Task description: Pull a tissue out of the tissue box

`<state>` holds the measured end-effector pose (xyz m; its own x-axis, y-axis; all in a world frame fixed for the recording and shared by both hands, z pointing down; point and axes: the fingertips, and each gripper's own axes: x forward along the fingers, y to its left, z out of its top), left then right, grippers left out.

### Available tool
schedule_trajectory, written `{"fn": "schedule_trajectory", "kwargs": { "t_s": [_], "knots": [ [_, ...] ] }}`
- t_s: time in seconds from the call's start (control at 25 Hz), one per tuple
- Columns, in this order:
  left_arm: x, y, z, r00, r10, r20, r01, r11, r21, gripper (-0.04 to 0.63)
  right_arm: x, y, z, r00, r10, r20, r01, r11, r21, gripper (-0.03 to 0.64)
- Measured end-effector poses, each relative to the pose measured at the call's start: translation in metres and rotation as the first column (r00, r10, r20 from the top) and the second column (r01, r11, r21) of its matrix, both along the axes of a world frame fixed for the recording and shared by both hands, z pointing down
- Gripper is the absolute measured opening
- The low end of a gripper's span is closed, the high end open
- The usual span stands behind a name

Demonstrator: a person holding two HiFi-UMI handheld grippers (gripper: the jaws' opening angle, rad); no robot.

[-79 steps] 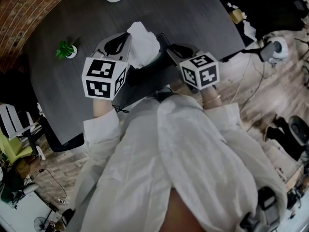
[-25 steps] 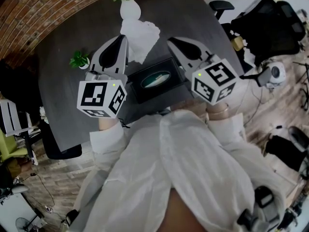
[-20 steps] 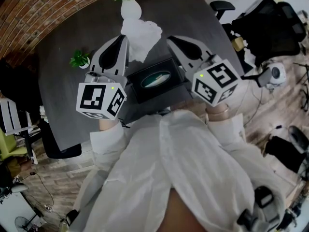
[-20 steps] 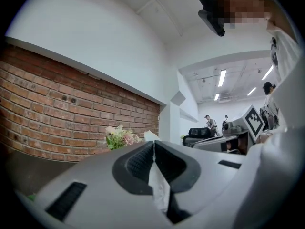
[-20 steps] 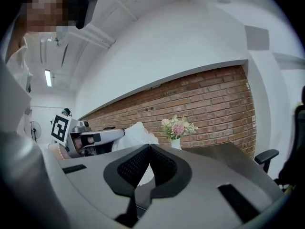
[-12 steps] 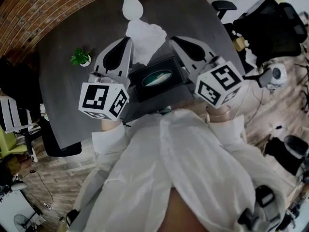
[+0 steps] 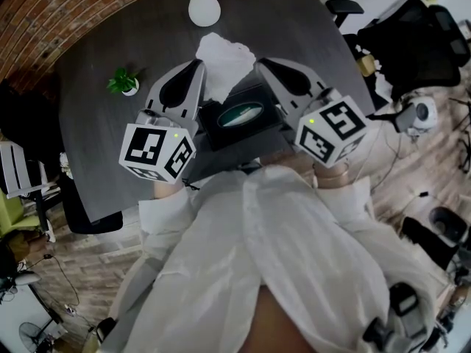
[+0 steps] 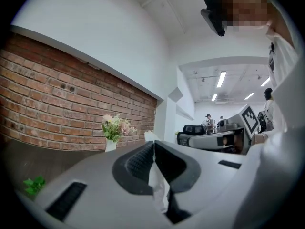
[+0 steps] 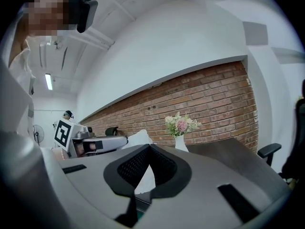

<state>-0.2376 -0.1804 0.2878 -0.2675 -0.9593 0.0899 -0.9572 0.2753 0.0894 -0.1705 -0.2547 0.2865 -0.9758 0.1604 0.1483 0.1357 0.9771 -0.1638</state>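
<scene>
Clamping tissue (image 7: 223, 56) in left gripper (image 7: 197, 66)

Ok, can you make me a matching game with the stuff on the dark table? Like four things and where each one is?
Things:
1. crumpled white paper tissue
2. black rectangular tissue box with an oval opening
3. white ceramic vase of flowers
4. small green plant in a white pot

Places:
A. on the far side of the dark grey table
B. pinched in the shut left claw
C. by itself at the left of the table
D. flat on the table, on its near side

Pairs: 1-B, 2-D, 3-A, 4-C
</scene>
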Motion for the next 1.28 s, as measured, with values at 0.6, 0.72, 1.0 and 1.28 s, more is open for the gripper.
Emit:
{"fn": "schedule_trajectory", "kwargs": {
  "t_s": [0.6, 0.72, 1.0, 1.28],
  "knots": [
    [-0.006, 0.011, 0.016, 0.999, -0.014, -0.049, 0.013, 1.0, -0.01, 0.009, -0.003, 0.008, 0.019, 0.999, -0.006, -0.039, 0.006, 1.0, 0.0, 0.006],
    [-0.007, 0.01, 0.017, 0.999, -0.017, -0.052, 0.017, 1.0, -0.008, 0.009, -0.003, 0.008, 0.023, 0.999, -0.006, -0.048, 0.006, 1.0, 0.002, 0.006],
    [-0.01, 0.01, 0.021, 0.998, -0.023, -0.05, 0.022, 1.0, -0.018, 0.009, -0.004, 0.009, 0.025, 0.999, -0.011, -0.047, 0.011, 1.0, 0.005, 0.006],
    [-0.012, 0.01, 0.022, 0.998, -0.027, -0.053, 0.026, 0.999, -0.018, 0.009, -0.005, 0.01, 0.027, 0.998, -0.016, -0.057, 0.018, 1.0, 0.022, 0.006]
  ]
}}
